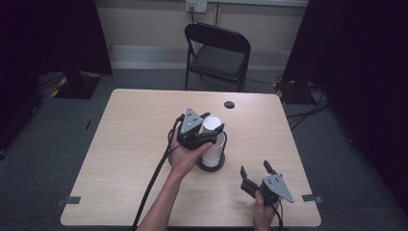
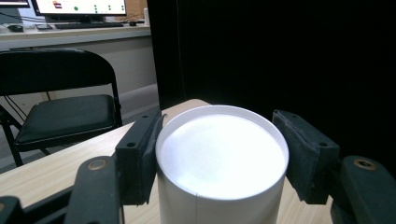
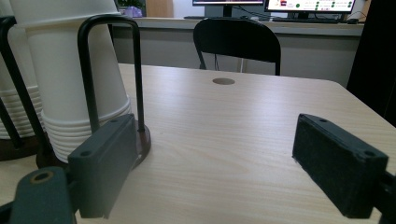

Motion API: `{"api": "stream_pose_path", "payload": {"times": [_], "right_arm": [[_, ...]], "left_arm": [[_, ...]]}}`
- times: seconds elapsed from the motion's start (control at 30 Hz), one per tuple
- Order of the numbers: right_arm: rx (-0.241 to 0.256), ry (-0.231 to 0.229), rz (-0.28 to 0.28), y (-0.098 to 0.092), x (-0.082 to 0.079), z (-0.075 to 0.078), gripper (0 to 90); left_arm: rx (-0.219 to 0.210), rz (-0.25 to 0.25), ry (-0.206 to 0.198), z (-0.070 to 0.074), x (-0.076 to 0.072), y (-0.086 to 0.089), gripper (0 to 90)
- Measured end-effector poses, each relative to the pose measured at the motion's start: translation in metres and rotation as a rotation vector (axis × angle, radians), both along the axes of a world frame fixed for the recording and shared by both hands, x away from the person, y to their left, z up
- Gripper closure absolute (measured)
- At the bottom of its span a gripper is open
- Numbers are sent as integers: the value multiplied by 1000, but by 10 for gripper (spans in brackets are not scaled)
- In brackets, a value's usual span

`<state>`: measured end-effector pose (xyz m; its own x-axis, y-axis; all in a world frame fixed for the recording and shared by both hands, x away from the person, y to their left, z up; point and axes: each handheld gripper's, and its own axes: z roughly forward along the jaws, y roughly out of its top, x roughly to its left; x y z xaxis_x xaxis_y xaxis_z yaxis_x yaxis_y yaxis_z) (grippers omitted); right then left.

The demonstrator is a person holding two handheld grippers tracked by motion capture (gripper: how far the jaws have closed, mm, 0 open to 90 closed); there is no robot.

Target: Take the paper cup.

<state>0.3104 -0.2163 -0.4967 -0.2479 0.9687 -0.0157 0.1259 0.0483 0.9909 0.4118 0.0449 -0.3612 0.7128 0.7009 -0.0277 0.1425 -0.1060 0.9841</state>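
A stack of upturned white paper cups (image 1: pixel 212 153) stands in a black wire holder (image 1: pixel 211 168) at the middle of the wooden table (image 1: pixel 130 130). My left gripper (image 1: pixel 213 126) reaches in from the left at the top of the stack. In the left gripper view its two pads press on either side of the top cup (image 2: pixel 219 158), so the left gripper (image 2: pixel 219 140) is shut on it. My right gripper (image 1: pixel 254 167) is held near the front right of the table, open and holding nothing. In the right gripper view the stack (image 3: pixel 70 74) and the holder's loop (image 3: pixel 137 70) stand to the left of the right gripper (image 3: pixel 212 135).
A black folding chair (image 1: pixel 219 53) stands behind the table's far edge. A round dark hole (image 1: pixel 229 104) sits in the tabletop near that edge. Black curtains hang at both sides. Grey tape marks (image 1: pixel 72 199) lie at the front corners.
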Motion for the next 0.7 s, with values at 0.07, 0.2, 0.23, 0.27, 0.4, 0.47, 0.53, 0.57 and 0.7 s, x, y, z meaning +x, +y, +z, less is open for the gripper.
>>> {"api": "stream_pose_path", "payload": {"times": [0.07, 0.2, 0.23, 0.27, 0.4, 0.47, 0.53, 0.57, 0.7], "right_arm": [[-1, 0, 0, 0, 0, 0, 135], [2, -2, -7, 0, 0, 0, 135], [3, -1, -3, 0, 0, 0, 135], [3, -1, -3, 0, 0, 0, 135], [2, -1, -2, 0, 0, 0, 135], [2, -1, -1, 0, 0, 0, 135], [1, -4, -1, 0, 0, 0, 135], [3, -2, -1, 0, 0, 0, 135], [1, 0, 0, 0, 0, 0, 135]], "left_arm": [[1, 1, 1, 1, 0, 1, 357], [-9, 5, -16, 2, -2, 2, 357], [-18, 2, -21, 4, -2, 2, 357], [-20, -2, -22, 4, -3, 3, 357], [-24, -28, -33, 7, -5, 4, 356], [-29, -29, -37, 9, -6, 5, 356], [-28, -23, -41, 11, -6, 7, 356], [-31, -25, -44, 12, -7, 8, 356], [-50, -23, -56, 16, -10, 11, 356]]}}
